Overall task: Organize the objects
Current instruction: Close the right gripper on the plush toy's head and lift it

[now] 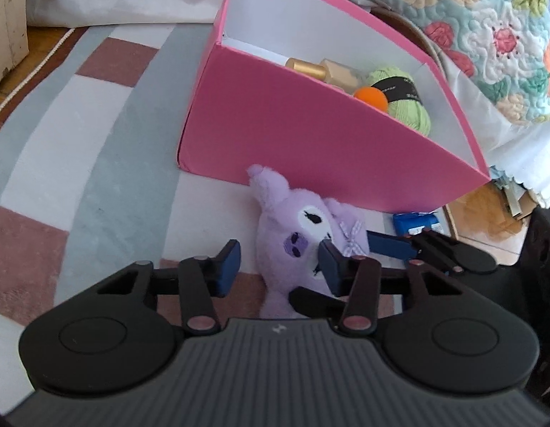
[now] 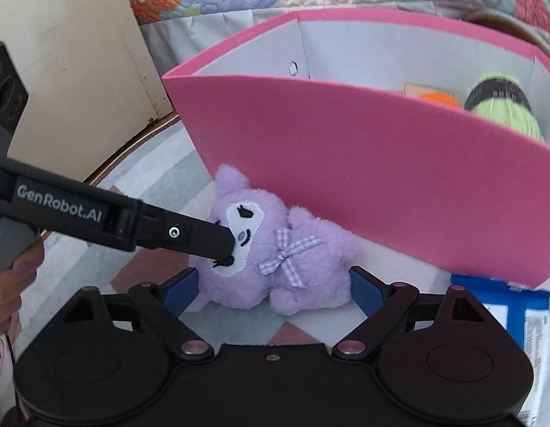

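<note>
A purple plush toy (image 1: 303, 227) with a gingham bow lies on the rug against the front wall of a pink box (image 1: 310, 135). My left gripper (image 1: 278, 267) is low over its head, jaws partly apart. The right pad rests on the toy's face and the left pad stands clear of it. From the right wrist view, the plush toy (image 2: 275, 259) lies between the wide-open pads of my right gripper (image 2: 273, 293), which flank its body. One of the left gripper's fingers (image 2: 211, 240) touches the face.
The pink box (image 2: 381, 178) holds a gold-capped bottle (image 1: 307, 67), an orange ball (image 1: 370, 99) and green yarn (image 1: 406, 106). A blue packet (image 2: 502, 302) lies to the right of the toy. A patchwork rug (image 1: 97, 142) spreads left; a floral quilt (image 1: 488, 35) hangs behind.
</note>
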`<state>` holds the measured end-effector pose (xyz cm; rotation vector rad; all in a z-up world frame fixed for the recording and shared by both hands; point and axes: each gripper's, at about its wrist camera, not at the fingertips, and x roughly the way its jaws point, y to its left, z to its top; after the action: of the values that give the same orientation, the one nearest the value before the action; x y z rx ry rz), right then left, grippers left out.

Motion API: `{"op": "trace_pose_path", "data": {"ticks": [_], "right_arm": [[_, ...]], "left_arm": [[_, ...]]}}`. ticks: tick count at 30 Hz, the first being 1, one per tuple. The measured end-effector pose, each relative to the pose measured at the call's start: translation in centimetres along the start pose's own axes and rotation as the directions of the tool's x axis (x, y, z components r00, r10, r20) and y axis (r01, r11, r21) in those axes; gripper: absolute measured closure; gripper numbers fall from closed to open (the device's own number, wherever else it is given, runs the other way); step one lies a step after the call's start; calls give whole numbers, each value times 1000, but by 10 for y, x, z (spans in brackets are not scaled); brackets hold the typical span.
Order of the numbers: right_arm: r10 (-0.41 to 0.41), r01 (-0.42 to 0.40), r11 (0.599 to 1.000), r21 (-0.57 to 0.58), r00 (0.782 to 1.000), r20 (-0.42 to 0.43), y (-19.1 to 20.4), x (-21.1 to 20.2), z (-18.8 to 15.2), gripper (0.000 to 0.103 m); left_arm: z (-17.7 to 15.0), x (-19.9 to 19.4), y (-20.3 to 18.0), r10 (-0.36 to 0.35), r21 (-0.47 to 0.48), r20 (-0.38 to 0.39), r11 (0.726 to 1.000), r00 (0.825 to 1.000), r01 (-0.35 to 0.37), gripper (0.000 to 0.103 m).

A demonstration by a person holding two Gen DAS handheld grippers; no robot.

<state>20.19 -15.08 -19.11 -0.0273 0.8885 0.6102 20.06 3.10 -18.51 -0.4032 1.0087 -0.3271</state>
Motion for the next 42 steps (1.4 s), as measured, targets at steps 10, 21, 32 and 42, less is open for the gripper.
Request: {"op": "trace_pose_path", "data": {"ticks": [10, 21, 32, 42], "right_arm": [[-39, 39, 999, 22, 999, -6, 9, -2, -4, 9], [-66, 66, 996, -60, 998, -4, 28, -11, -11, 8], [-19, 18, 998, -66, 1000, -12, 49, -65, -8, 8], [-5, 13, 993, -119, 998, 66, 80, -135, 1, 8]], "left_arm": [[-3, 7, 11, -60, -73, -4, 996, 998, 59, 64], [-7, -7, -4, -71, 4, 25, 997, 997, 71, 69], [-26, -63, -41, -51, 79, 8, 996, 999, 50, 69], [-30, -129, -54, -123, 30, 26, 992, 992, 122, 69]]}}
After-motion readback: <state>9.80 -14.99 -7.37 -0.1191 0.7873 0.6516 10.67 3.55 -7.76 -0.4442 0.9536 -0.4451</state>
